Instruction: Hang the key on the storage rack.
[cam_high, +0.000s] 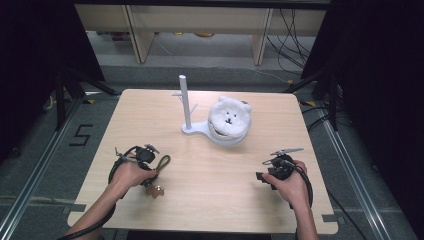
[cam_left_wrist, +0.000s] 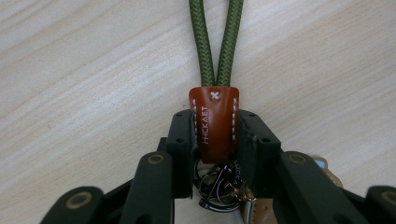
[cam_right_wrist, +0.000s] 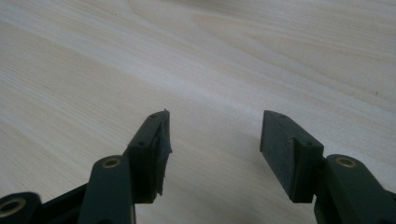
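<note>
While the left tongs (cam_left_wrist: 215, 140) pinched the brown leather tab (cam_left_wrist: 214, 122) of a green cord keychain (cam_left_wrist: 215, 44) lying at the desk's (cam_high: 210, 200) near left, the right tongs (cam_right_wrist: 215, 149) hung spread above bare wood, well apart from the white plush bear (cam_high: 229, 119) beside its stand (cam_high: 186, 107).

2 black grippers: left gripper (cam_left_wrist: 215, 135), right gripper (cam_right_wrist: 215, 149), brass-coloured pivot rivets, small screws, trailing black cables.
</note>
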